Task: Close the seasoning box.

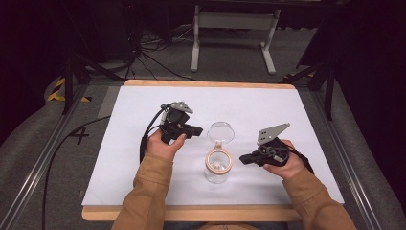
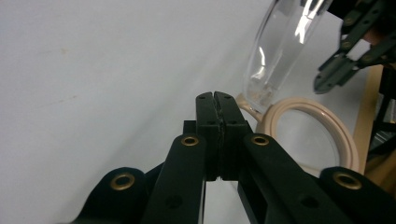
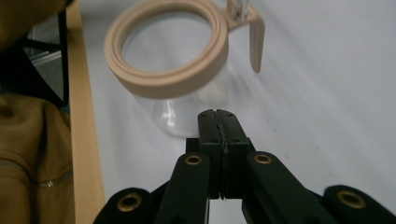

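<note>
A clear glass jar (image 1: 218,168) with a beige rim ring (image 1: 219,160) stands upright near the table's front middle. Its clear hinged lid (image 1: 221,132) is flipped open and leans back behind the ring. My left gripper (image 1: 200,129) is shut with nothing in it, just left of the lid. My right gripper (image 1: 242,158) is shut and empty too, just right of the jar. In the left gripper view the shut jaws point at the ring (image 2: 312,128) and lid (image 2: 280,46). The right gripper view has the jar (image 3: 187,100) and ring (image 3: 168,51) straight ahead of the shut jaws.
A white sheet (image 1: 143,143) covers the wooden table (image 1: 191,213). Dark cables trail off the table's left side. A grey metal stand (image 1: 234,28) is on the floor beyond the far edge.
</note>
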Motion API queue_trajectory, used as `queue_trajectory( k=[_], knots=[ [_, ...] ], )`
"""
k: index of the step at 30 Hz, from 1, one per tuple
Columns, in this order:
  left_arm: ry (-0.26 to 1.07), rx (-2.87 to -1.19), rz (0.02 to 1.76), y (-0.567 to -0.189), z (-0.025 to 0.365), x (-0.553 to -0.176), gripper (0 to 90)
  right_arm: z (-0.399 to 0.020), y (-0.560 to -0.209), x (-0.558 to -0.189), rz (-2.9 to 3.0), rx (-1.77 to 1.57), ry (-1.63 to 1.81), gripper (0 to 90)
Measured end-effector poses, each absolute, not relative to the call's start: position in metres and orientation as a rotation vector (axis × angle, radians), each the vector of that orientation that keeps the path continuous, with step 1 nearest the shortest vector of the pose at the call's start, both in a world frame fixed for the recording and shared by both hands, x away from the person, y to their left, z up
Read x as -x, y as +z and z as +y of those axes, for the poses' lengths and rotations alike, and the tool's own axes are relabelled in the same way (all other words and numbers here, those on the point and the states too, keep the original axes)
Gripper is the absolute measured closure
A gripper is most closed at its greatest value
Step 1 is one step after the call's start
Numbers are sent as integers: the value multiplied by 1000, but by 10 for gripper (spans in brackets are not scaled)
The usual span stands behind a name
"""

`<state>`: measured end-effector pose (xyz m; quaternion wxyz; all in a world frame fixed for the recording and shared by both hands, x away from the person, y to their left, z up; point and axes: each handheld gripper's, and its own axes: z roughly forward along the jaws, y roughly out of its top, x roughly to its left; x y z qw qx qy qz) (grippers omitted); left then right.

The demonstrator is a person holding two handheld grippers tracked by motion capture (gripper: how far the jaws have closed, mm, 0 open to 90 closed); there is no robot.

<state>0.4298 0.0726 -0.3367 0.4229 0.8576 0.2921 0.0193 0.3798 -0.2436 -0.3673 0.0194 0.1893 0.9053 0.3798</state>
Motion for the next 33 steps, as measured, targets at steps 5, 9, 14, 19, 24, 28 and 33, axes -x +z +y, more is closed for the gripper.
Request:
queue_trajectory(
  k=[5, 9, 14, 19, 24, 28, 33],
  knots=[
    [46, -2131, 719, -341, 62, -433, 897, -239, -357, -371, 2737, -586, 1286, 900],
    [50, -2145, 695, -342, 56, -433, 897, -232, -353, -368, 2667, -598, 1399, 900],
    [52, -2136, 663, -342, 56, -430, 897, -227, -351, -368, 2585, -618, 1469, 900],
    [21, -2187, 602, -340, 55, -427, 895, -226, -351, -372, 2575, -646, 1527, 900],
    [0, -2223, 565, -340, 55, -422, 894, -223, -349, -372, 2599, -628, 1538, 900],
    [-3, -2206, 565, -336, 58, -418, 887, -220, -348, -370, 2633, -600, 1525, 900],
    [3, -2200, 575, -332, 64, -415, 874, -217, -346, -366, 2658, -566, 1500, 900]
  ],
)
